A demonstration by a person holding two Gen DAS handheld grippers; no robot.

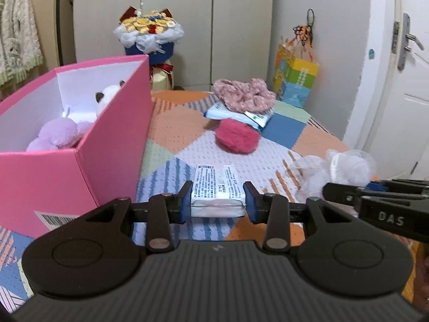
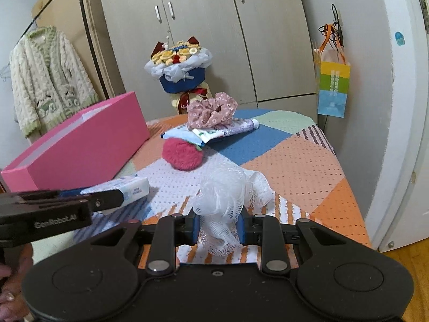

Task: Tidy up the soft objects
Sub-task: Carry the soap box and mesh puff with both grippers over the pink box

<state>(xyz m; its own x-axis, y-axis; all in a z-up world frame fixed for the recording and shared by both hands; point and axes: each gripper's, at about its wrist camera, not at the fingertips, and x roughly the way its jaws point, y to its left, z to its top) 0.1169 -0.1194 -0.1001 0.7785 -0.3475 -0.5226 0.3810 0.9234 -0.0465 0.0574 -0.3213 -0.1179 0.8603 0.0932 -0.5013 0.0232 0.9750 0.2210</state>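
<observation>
We have both tools loaded at once, which suits a sorting job: our left gripper [image 1: 218,201] is clamped on the near end of a white tissue pack [image 1: 217,187], pads pressed against its two short sides so the soft packet is pinched without crumpling, while our right gripper [image 2: 218,228] is closed on the tail of a white mesh bath pouf [image 2: 228,190] — the netting bunches between the pads and the bulk of it swells out ahead over the patchwork cover [image 2: 295,161]. The open pink box [image 1: 88,145] stands just left of the tissue pack, near enough that we judge it the likely destination for both loads. Inside it already lie a lilac plush [image 1: 57,134] and a white plush with dark ears [image 1: 107,96], leaning against the far wall. Left out on the cover are a red fluffy ball [image 1: 237,135], a floral scrunchie [image 1: 244,95] and a toothpaste tube [image 2: 236,127] — well beyond our pads.
</observation>
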